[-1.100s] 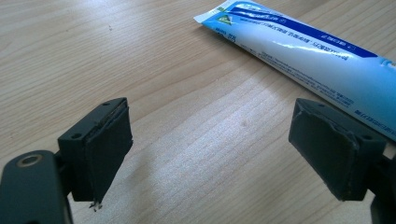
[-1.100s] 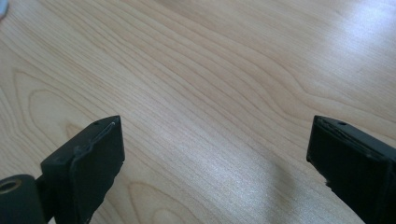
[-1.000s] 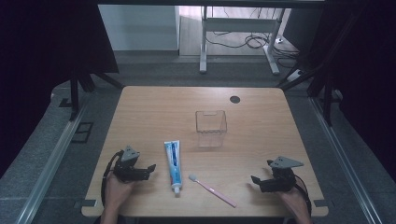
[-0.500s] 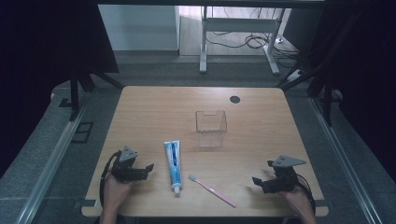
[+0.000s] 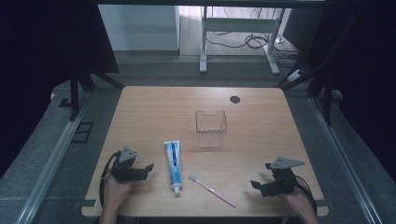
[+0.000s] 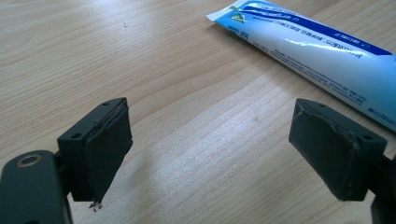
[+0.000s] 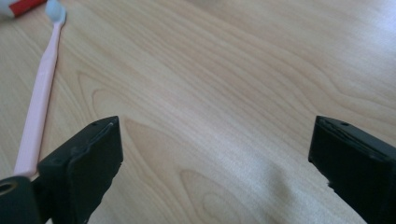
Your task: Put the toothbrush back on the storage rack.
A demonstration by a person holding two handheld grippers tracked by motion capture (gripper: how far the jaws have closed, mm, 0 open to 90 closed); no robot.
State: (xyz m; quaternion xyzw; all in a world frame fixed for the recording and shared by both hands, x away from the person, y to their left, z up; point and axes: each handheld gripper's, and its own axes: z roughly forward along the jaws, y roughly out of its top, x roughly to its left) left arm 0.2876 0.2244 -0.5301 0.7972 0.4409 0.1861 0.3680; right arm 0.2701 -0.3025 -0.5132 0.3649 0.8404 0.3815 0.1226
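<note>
At the near edge of the wooden table [image 5: 154, 107], the left gripper [image 5: 145, 168] rests low over the board at the person's left, jaws spread wide with bare wood between them. The right gripper [image 5: 257, 185] sits at the near right corner, jaws likewise wide apart and holding nothing.

Between the two tools lie the work items. The toothpaste tube [image 5: 173, 163] lies flat, cap end toward the near edge, just beside the left gripper and not touching it; in the left gripper view the tube [image 6: 317, 51] runs past the far jaw. The pink toothbrush [image 5: 212, 190] lies diagonally, its pale head close to the tube's cap, possibly touching it; the high view is too coarse to confirm. In the right gripper view the toothbrush [image 7: 39, 98] lies beside one jaw.

Farther back, near the table centre, stands a clear plastic container [image 5: 211, 128], upright and well apart from both grippers. A dark round hole [image 5: 235, 99] marks the far part of the tabletop
</note>
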